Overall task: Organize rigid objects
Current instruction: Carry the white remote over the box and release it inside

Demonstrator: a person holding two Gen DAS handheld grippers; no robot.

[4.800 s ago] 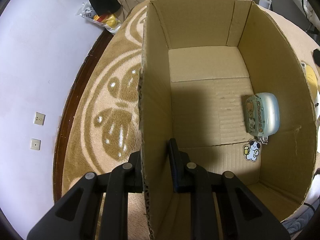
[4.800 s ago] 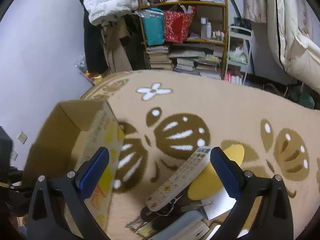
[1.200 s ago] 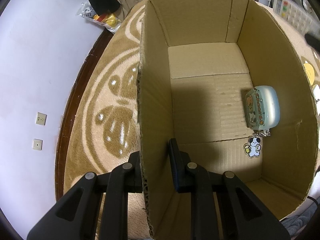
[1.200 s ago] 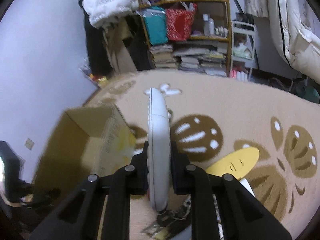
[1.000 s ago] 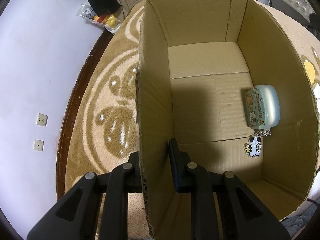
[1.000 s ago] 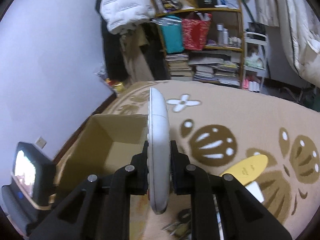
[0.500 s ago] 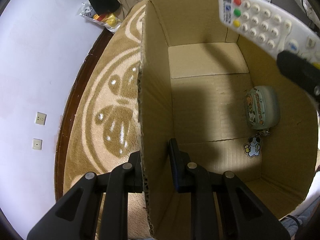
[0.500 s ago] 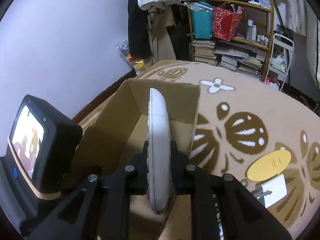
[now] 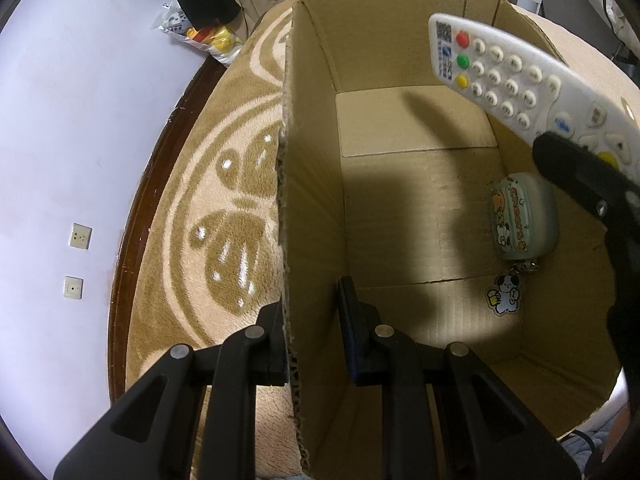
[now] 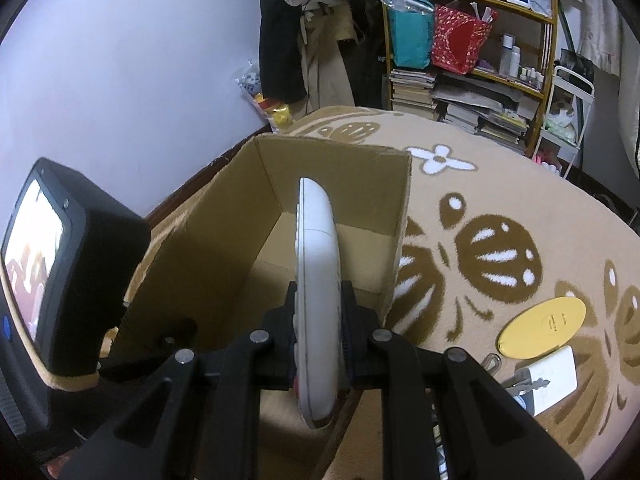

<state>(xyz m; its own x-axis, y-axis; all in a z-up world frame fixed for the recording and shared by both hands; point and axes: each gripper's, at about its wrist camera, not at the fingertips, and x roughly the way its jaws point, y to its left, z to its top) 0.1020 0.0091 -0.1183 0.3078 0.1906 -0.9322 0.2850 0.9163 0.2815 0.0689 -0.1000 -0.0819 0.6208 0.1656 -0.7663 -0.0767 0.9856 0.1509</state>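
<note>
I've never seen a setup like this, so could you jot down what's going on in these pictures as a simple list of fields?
Setting: patterned carpet on a room floor
Container: open cardboard box
Already in box: small pouch with a dog charm
Left gripper: clamped on the box's side wall
Right gripper: clamped on a white remote control, held on edge over the box
Still on carpet: yellow oval, white block, keys
</note>
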